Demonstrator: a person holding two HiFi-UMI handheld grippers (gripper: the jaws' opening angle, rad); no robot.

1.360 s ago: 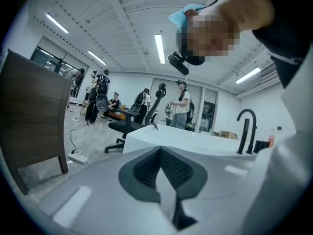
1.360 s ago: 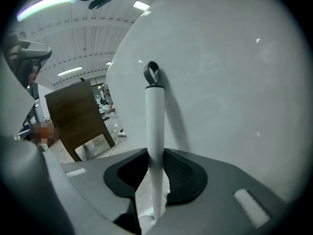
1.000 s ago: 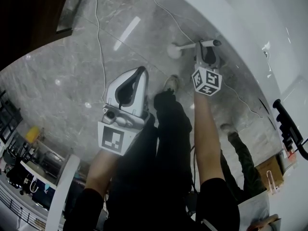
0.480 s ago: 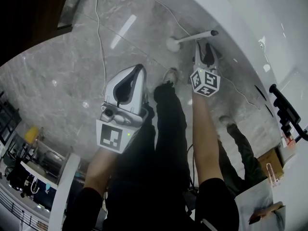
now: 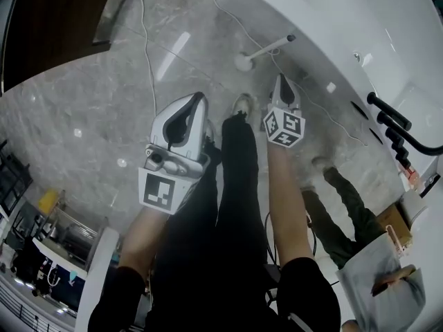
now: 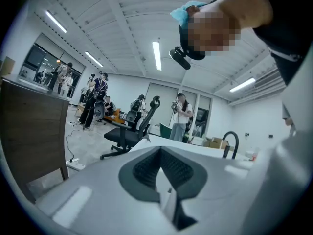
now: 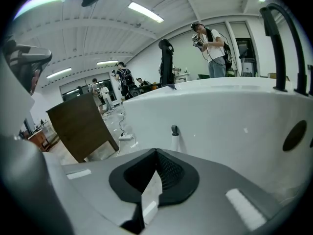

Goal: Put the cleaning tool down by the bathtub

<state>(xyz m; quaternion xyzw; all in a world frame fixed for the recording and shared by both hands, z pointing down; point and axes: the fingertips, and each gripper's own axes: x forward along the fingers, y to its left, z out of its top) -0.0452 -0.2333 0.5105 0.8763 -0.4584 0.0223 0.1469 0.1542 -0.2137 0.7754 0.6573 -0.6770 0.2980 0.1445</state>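
Cleaning tool point(image 5: 266, 49): head on the floor point(image 5: 104, 102), handle leaning on the bathtub point(image 5: 332, 19) wall at far right; we judge it delivered. Right claw point(image 5: 282, 81): apart from it, jaws just closing on nothing. Left claw point(image 5: 201, 101): closed, empty, unneeded.

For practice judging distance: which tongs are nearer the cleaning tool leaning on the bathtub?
Right. The right tongs, just closed and empty, are just below the cleaning tool in the head view; the left tongs are farther off to its lower left.
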